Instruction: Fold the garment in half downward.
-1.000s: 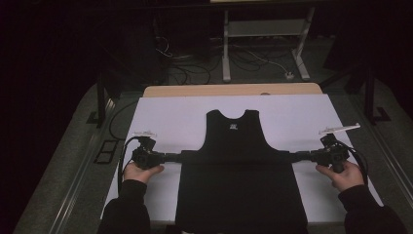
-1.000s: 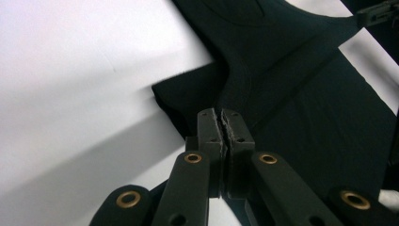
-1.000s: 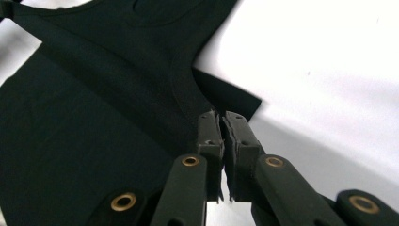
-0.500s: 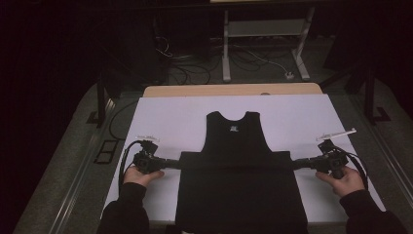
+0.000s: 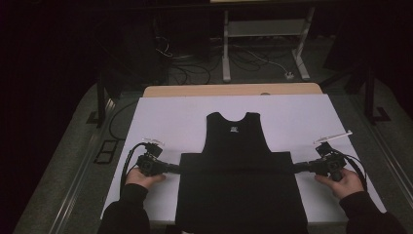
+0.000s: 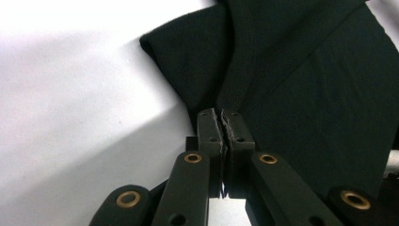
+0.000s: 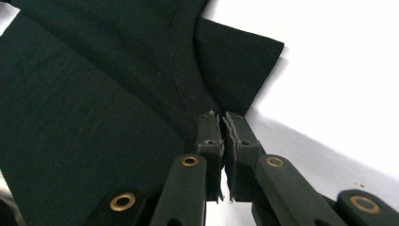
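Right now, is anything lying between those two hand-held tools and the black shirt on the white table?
Nothing visible. The left tool and the right tool are each shut on an edge of the black shirt, one on each side, and the white table beside them is bare.

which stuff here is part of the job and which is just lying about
In the job:
black garment
left gripper, shut on its edge
right gripper, shut on the other edge
white sheet beneath

Lying about:
cables on the floor
metal stand
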`<state>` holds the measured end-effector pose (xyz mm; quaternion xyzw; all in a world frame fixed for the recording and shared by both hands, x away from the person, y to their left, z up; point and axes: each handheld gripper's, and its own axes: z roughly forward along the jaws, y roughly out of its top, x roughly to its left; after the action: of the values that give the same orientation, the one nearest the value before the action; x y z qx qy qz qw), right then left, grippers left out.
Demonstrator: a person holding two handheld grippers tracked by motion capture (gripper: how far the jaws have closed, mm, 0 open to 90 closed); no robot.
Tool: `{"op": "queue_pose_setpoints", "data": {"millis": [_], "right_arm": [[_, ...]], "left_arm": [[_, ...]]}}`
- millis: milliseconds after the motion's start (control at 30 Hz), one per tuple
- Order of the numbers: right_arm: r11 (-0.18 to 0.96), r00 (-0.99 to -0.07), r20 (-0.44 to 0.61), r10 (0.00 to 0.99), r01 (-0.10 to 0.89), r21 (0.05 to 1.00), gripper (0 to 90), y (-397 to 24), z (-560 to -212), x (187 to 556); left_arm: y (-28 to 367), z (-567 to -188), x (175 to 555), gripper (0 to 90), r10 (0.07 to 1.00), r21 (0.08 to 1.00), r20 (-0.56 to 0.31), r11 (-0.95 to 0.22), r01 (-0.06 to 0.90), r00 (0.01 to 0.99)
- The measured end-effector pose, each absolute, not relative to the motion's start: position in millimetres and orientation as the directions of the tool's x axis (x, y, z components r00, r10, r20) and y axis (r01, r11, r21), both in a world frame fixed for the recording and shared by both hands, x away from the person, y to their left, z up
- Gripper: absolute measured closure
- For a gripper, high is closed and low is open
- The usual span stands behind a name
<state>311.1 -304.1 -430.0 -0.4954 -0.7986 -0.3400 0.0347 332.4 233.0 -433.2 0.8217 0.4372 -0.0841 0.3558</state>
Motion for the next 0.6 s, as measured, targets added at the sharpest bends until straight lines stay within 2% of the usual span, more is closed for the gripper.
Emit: {"op": "queue_pose_setpoints", "data": {"millis": [433,600], "right_arm": [[0.298,-0.518,0.384,0.764,0.812,0.502,83.2,-301.4,-432.3,310.7],[0.327,-0.542,0.330,0.773,0.785,0.525,75.3,-301.1,-430.6,308.3]], "left_arm": [[229.1,-436.7,333.1,86.5,0.650,0.497,-0.444,-0.395,0.773,0.617],[229.1,-434.8,332.0,84.7,0.651,0.519,-0.427,-0.393,0.759,0.628]]}}
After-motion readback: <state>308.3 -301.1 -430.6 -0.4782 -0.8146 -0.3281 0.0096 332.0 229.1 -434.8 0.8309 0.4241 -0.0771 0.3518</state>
